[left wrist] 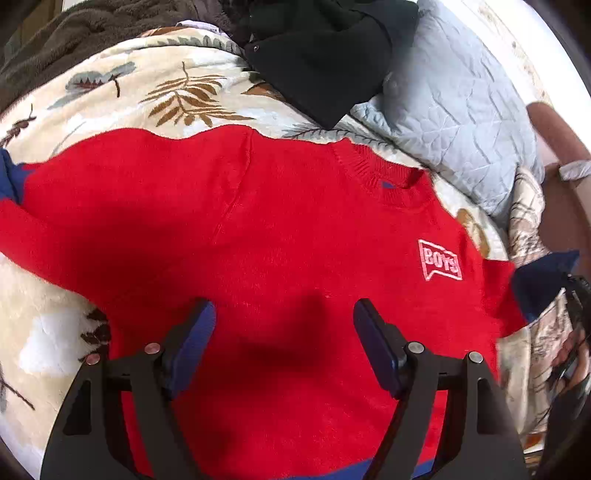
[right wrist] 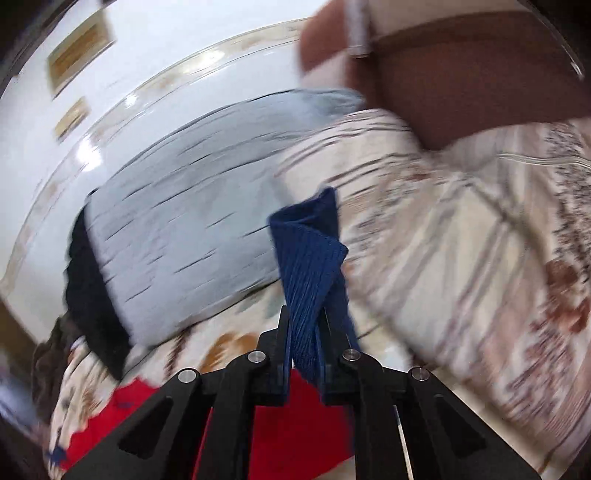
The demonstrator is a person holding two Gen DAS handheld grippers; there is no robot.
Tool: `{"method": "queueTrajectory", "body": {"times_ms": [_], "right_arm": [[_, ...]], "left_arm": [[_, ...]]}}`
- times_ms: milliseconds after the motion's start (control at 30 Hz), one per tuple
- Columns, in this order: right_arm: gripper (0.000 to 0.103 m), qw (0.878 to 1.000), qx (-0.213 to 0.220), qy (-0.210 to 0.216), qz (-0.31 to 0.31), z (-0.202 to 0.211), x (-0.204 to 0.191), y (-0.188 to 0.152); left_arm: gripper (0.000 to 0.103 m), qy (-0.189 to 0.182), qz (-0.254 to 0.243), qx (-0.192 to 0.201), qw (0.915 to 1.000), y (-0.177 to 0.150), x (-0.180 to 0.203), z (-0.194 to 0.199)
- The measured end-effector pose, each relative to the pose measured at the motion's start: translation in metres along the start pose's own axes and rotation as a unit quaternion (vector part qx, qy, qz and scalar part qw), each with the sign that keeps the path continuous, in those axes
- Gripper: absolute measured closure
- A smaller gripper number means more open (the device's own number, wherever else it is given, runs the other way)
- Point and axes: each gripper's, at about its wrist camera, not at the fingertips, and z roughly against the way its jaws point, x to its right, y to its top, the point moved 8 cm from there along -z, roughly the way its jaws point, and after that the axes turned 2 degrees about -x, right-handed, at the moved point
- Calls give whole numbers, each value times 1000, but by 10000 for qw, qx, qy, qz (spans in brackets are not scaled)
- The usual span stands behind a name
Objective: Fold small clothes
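A small red sweater [left wrist: 280, 229] with a white "BOYS" patch [left wrist: 440, 260] lies front up on a leaf-print blanket [left wrist: 155, 92]. Its cuffs and hem are navy. My left gripper [left wrist: 284, 314] is open and empty, hovering over the sweater's lower middle. My right gripper [right wrist: 304, 325] is shut on the navy cuff [right wrist: 310, 254] of one sleeve and holds it up off the bed; that cuff also shows at the right edge of the left wrist view [left wrist: 543, 280]. The red body shows below the right gripper [right wrist: 295, 421].
A pale blue quilted pillow [left wrist: 454, 110] lies beyond the collar, with a black garment [left wrist: 325, 55] beside it and a dark brown blanket [left wrist: 92, 29] at the far left. A brown headboard [right wrist: 480, 74] and a white wall [right wrist: 166, 44] stand behind.
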Motion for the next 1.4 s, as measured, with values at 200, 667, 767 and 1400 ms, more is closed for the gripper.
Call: {"method": "queueTrajectory", "body": {"times_ms": [200,667,767,1400], "right_arm": [[93,9944,-518,713,584,-1,-98,-60],[93,9575,-1673,1822,1483,-18,-284,-203],[93,9484,-1895,1965,1615,-17,-313,-231],[62,9724,-1751,1527,197,9,-151,-190]], "left_arm": [[26,-494,346,-110,9981,0,-6,9],[26,-1038,672,159,9922,14,-35,50],[26,-1126,809,207,9901,17,-44,54],[26,-1270,535,-439,9895,-6,0,6]]}}
